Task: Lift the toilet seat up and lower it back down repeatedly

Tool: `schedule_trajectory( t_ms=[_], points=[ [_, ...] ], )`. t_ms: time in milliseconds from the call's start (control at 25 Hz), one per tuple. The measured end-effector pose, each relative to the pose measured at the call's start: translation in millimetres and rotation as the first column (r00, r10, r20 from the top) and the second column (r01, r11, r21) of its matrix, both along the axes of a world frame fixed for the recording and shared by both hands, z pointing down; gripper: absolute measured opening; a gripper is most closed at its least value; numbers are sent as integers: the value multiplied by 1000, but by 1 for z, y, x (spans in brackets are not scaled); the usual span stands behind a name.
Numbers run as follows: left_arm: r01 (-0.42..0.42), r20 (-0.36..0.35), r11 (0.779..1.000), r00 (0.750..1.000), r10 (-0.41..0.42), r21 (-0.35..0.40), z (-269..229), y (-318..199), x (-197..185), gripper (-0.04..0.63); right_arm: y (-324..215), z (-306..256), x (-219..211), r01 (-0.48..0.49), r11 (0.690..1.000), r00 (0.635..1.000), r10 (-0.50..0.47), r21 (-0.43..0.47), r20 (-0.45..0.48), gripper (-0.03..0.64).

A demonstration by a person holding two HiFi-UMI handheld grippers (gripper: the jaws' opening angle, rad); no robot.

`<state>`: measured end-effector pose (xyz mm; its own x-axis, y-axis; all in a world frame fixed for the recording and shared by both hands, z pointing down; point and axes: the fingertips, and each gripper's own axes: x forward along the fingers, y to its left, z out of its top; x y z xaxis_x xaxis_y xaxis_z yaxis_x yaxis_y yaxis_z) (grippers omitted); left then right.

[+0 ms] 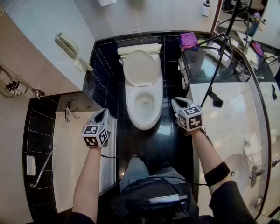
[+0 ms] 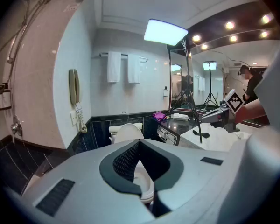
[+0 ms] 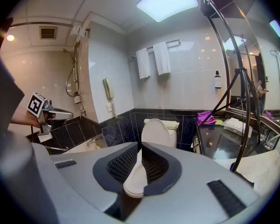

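Note:
The white toilet (image 1: 144, 107) stands against the dark tiled back wall. Its seat and lid (image 1: 140, 68) are tipped up against the tank, and the bowl rim lies bare. The raised lid also shows in the left gripper view (image 2: 127, 133) and the right gripper view (image 3: 156, 132). My left gripper (image 1: 105, 111) (image 2: 140, 164) hovers left of the bowl's front. My right gripper (image 1: 176, 101) (image 3: 139, 164) hovers right of it. Neither touches the toilet. Both stand open with nothing between the pads, and the right one's gap is narrow.
A white bathtub (image 1: 67, 171) with a faucet (image 1: 66, 114) and grab bar (image 1: 42, 169) lies at the left. A wall phone (image 1: 67, 45) hangs above it. At the right are a vanity counter (image 1: 233, 106), a black tripod (image 1: 219, 55) and a purple cloth (image 1: 189, 39).

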<state>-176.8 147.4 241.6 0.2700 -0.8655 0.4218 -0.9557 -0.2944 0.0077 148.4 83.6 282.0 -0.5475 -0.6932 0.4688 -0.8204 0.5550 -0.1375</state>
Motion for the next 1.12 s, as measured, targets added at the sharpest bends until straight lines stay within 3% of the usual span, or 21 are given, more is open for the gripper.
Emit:
schedule_trajectory(
  t_ms=[240, 400, 600, 840, 1120],
  points=[
    [-12, 4, 1000, 1000, 12, 9, 20, -23, 9, -2, -21, 33, 5, -12, 999, 999, 13, -48, 38, 128],
    [-35, 8, 999, 999, 35, 23, 44, -51, 12, -2, -38, 76, 0, -53, 988, 988, 73, -143, 134, 156],
    [-76, 31, 996, 997, 75, 41, 76, -87, 11, -2, -61, 153, -15, -101, 947, 956, 177, -305, 233, 175],
    [-144, 83, 986, 987, 137, 79, 123, -126, 16, -2, -83, 260, -33, -111, 901, 944, 228, -419, 239, 175],
    [-239, 151, 965, 963, 222, 106, 198, -149, 55, -2, -91, 390, -31, -119, 833, 922, 295, -540, 251, 175]
  ],
)
